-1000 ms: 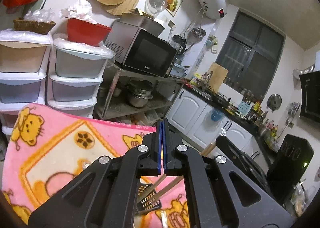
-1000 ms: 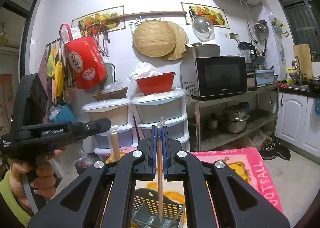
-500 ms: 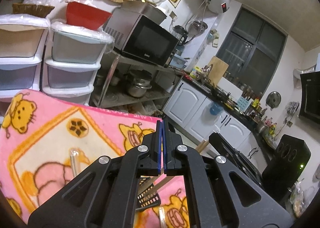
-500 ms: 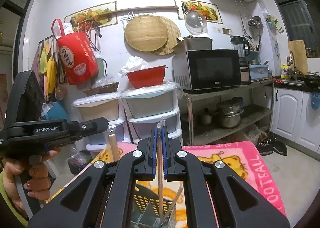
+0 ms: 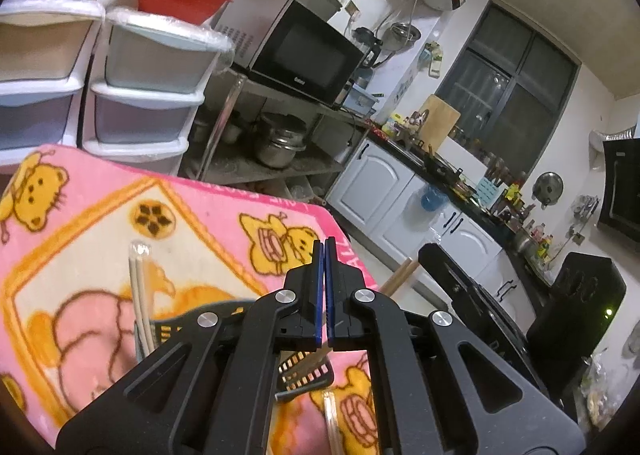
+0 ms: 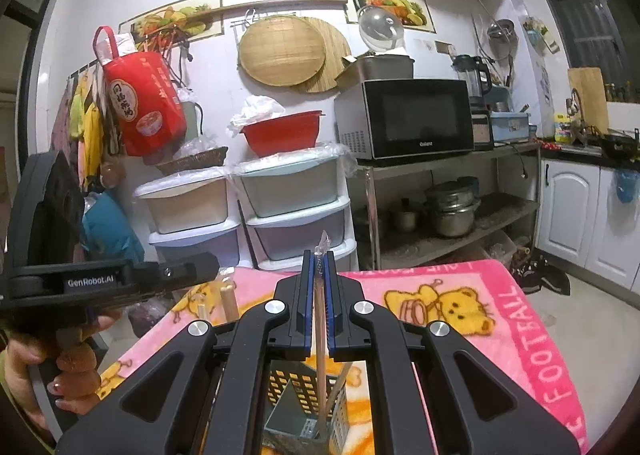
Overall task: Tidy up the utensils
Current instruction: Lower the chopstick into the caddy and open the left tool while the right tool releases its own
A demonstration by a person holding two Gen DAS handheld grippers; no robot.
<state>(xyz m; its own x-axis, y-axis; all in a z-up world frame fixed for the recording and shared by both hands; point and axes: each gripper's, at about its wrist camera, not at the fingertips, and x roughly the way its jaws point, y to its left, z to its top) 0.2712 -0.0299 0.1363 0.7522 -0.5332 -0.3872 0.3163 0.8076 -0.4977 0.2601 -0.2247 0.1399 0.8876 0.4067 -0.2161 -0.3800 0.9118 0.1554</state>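
The right gripper is clenched on a wrapped chopstick, which stands nearly upright with its lower end down inside the holder; its wrapper tip pokes out above the jaws at 12 o'clock. The left gripper has its jaws pressed together too. A wooden stick runs from under the jaws out towards 2 o'clock, but I cannot tell whether the pads pinch it or merely cover it.

Risks, as I judge them:
- The holder is light, perforated and sits on a soft pink blanket. A chopstick pushed in at a slant could lever against a wall and tip it, spilling what is inside.
- If the right jaws let go before the chopstick's end is bottomed, it may fall sideways, lean out over the rim and drag on the slick wrapper.
- The two grippers work over one small opening; seen from the right wrist, the left one sits close at 9 o'clock. They could knock together, or catch the sticks already standing.
- A loose wrapped pair lies on the blanket at 6 o'clock of the holder in the left view and could roll off under a nudge.

Count: one holder; one chopstick in the right jaws; two pale sticks standing in the holder in the left view; two stick ends at 10 o'clock in the right view, likely overlapping that count; one slanted wooden stick; one loose pair; two grippers; one hand.
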